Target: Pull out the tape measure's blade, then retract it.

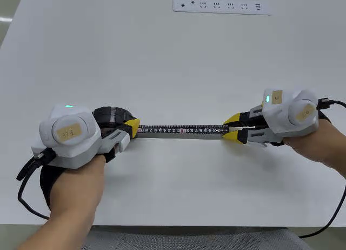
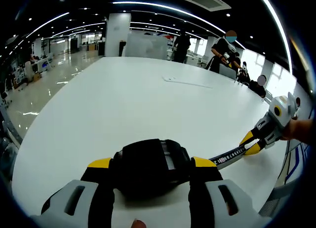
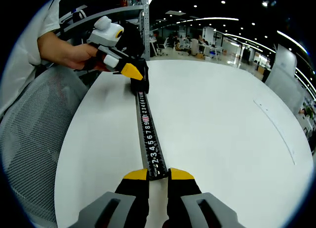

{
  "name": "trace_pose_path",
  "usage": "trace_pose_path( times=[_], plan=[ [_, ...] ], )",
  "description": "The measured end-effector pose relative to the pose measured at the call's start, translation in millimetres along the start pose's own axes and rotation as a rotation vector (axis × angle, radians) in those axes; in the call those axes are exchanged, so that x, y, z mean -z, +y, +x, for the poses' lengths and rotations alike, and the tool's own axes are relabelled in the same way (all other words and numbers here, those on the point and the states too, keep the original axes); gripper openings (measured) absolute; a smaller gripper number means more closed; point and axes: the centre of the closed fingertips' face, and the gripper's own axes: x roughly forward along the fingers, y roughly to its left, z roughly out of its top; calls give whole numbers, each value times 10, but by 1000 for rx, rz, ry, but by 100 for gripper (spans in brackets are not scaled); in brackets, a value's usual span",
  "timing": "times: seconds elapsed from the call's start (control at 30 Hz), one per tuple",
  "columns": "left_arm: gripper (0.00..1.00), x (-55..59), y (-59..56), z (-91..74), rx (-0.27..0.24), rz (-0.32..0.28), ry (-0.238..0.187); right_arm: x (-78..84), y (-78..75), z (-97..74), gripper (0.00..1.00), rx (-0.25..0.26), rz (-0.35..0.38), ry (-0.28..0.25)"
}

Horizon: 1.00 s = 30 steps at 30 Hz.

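Desk (image 1: 173, 60): white, under the stretched blade (image 1: 181, 130).
Left gripper (image 1: 127, 134): clenched around the tape measure (image 1: 111, 116) case.
Right gripper (image 1: 231, 128): pinching the blade's tip — blade spans straight between both grippers.

I count two grippers of mine, a left gripper (image 2: 152, 164) and a right gripper (image 3: 158, 174), one tape measure (image 1: 111, 116) with one blade (image 3: 148, 134), one power strip (image 1: 221, 6), and one surface (image 1: 162, 60).
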Motion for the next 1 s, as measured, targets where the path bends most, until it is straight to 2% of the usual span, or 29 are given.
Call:
trace_pose_path(
  times=[1.0],
  plan=[
    [56, -13, 13, -10, 14, -26, -4, -408, 67, 357, 9, -61, -12, -55]
  ],
)
